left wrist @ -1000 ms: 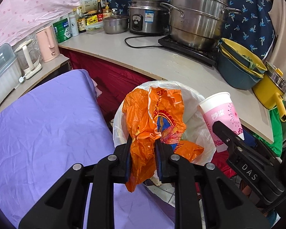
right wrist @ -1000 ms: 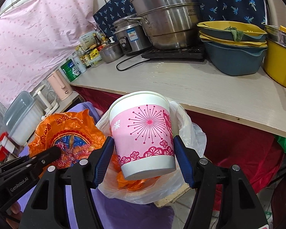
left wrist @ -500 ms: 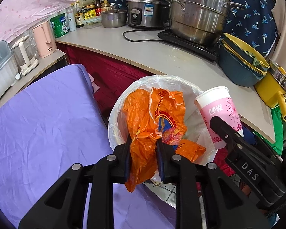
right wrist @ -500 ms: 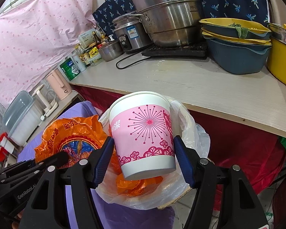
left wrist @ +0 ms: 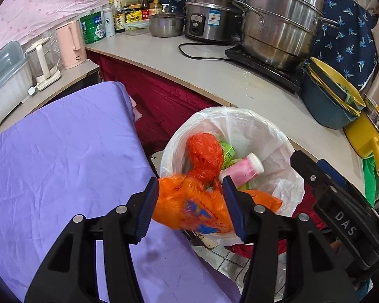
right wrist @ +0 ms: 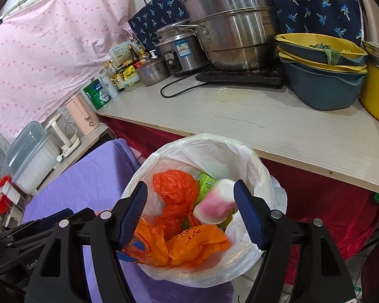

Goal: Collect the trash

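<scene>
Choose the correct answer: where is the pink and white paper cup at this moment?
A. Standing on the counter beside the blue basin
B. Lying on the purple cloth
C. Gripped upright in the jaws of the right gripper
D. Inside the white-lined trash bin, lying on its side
D: the pink and white paper cup lies tilted among the orange bags inside the white-lined trash bin, and the jaws of the right gripper stand open, clear of it.

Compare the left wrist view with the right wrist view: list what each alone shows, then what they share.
Left wrist only: the yellow pan's handle at the right edge, and the right gripper from the side.

Right wrist only: a red and white item at the far left, and greens hanging over the top basin's rim.

Both: the bin with the orange bag, the pink cup, a green box, the purple cloth and the steel pots.
</scene>
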Demonstrator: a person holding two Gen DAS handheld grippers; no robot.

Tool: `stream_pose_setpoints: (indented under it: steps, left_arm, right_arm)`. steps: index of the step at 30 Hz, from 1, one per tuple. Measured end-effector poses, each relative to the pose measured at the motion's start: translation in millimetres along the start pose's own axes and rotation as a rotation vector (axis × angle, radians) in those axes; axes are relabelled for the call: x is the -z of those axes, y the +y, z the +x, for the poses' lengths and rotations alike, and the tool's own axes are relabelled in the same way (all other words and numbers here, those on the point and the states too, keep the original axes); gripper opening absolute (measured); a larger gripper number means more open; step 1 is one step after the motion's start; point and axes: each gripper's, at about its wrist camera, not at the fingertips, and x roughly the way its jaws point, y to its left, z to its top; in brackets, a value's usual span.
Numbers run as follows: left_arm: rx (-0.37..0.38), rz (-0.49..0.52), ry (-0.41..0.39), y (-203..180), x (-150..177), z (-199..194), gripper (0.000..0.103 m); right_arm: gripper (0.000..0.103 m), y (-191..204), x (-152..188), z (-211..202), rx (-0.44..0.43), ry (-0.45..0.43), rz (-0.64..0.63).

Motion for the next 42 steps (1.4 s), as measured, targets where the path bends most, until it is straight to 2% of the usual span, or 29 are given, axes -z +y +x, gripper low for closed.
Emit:
stream_pose_setpoints:
  steps: [22,25,33,39,42]
  left_arm:
    - [-0.067,-0.015,-0.05,17.7,18.2,-34.7,0.059]
    - [-0.079,-0.017,-0.062,20.4,21.9,-40.9,0.065]
    - [-0.098,-0.016,-0.075,25.8,33.5,-54.7,0.069]
    - [-0.114,-0.018,-0.076,32.1,47.7,-63.8,0.073]
    - [-0.132,-0.015,-0.083,35.8,55.9,-68.1,0.076]
  right_arm:
    - [0.07,22.1,18.9,-35.2,-0.016,0.011,-0.056]
    - [0.073,25.6,21.6,-40.5,-0.013,0.011,-0.069]
    - [0.074,34.7,30.0,-55.9,-0.012,0.003,-0.108]
    - [0.084,38.4,40.1,-65.9,0.002,0.005,-0.139]
    - [0.085,41.9,47.2,-71.1,0.011,0.001,-0.168]
